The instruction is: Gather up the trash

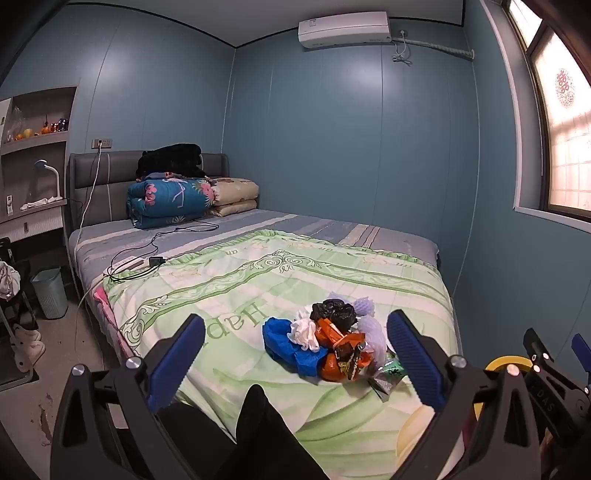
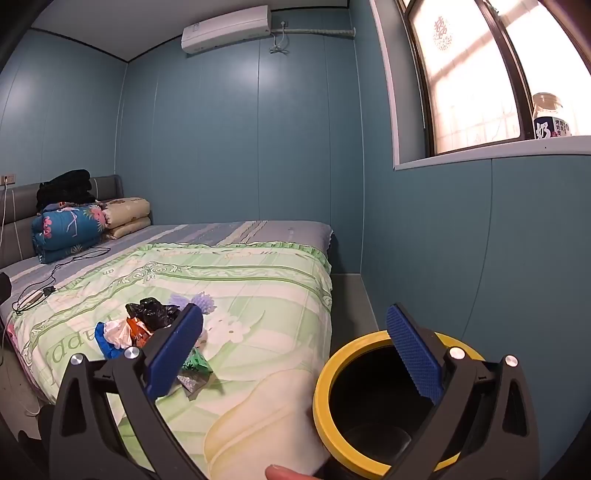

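Trash pile (image 1: 332, 343) on the bed (image 1: 258, 280), both grippers released.

Left gripper (image 1: 295, 354) hovers level, jaws spread wide, just short of the pile. Right gripper (image 2: 295, 354) gapes empty beside the bed, over the yellow-rimmed bin (image 2: 325, 402).

- You've got blue panel walls (image 1: 332, 147) all round — white air conditioner (image 1: 343, 27) mounted high.
- Your bed (image 1: 258, 280) sits in the corner, grey headboard (image 1: 107, 184).
- Window (image 2: 469, 74) glows pinkish — grey floor (image 1: 66, 354).
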`<state>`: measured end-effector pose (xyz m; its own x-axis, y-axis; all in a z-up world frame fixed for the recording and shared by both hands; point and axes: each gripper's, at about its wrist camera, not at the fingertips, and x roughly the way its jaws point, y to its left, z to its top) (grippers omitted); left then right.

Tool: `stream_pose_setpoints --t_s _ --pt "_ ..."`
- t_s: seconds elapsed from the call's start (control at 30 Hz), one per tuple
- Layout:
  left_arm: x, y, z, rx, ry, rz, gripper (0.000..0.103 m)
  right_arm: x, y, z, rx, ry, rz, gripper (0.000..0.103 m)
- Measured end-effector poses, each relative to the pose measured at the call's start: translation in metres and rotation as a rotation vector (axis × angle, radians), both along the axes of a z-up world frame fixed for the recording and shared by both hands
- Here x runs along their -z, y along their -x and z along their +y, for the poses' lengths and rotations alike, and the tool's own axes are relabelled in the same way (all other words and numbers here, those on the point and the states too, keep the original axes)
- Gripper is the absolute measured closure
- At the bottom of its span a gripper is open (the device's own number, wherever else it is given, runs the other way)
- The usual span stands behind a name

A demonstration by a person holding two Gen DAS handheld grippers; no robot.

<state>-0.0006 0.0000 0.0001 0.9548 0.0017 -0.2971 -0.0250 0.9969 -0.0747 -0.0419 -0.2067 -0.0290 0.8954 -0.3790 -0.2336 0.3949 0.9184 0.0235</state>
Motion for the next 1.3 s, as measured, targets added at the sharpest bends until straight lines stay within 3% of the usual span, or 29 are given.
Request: stream_pose_setpoints --t_s 1.3 --pt "0.0045 -0.0008 0.0076 0.002 -0.004 0.013 0.008 0.001 0.0013 -0.0021 0.005 -0.008 0.0 0.008"
